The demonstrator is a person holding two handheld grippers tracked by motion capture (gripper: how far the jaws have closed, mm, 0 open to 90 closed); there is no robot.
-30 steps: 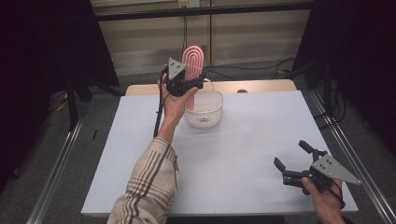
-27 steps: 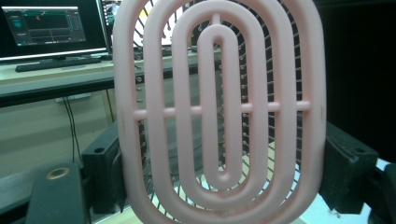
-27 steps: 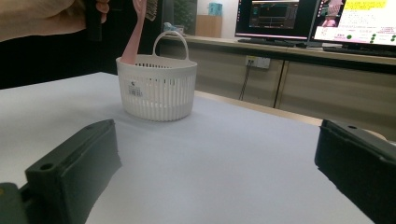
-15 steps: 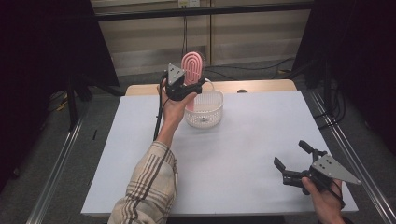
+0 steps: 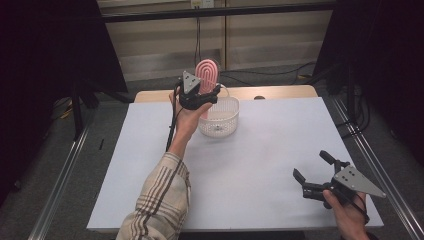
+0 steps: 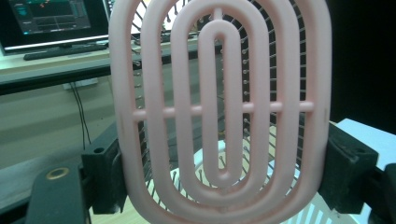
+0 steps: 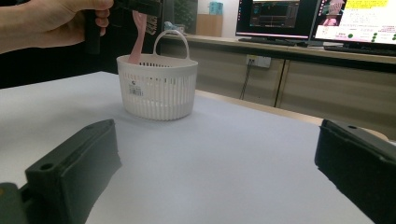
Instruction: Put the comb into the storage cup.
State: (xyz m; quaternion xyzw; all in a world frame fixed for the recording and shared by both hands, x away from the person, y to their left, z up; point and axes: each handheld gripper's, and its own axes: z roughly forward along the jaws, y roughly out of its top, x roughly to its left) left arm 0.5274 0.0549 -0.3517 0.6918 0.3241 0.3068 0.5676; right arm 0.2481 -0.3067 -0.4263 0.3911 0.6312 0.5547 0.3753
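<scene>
Two black grippers at work: nearest, right gripper (image 5: 314, 176) resting low at the white table's (image 5: 280, 150) near right corner, jaws spread, nothing between them. Farther off, left gripper (image 5: 200, 95) raised on an upright forearm, clenched across a pink oval slotted plastic hairbrush (image 6: 219, 112), held on end above the white slatted plastic basket (image 5: 220, 117). Placing step apparently in hand; next, probably lowering straight down inside the rim before letting go.

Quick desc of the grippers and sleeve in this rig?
Both grippers are black with two blocky jaws. The left gripper and right gripper each carry a grey three-cornered plate. A black cable trails from the left one. The left forearm wears a plaid sleeve.
</scene>
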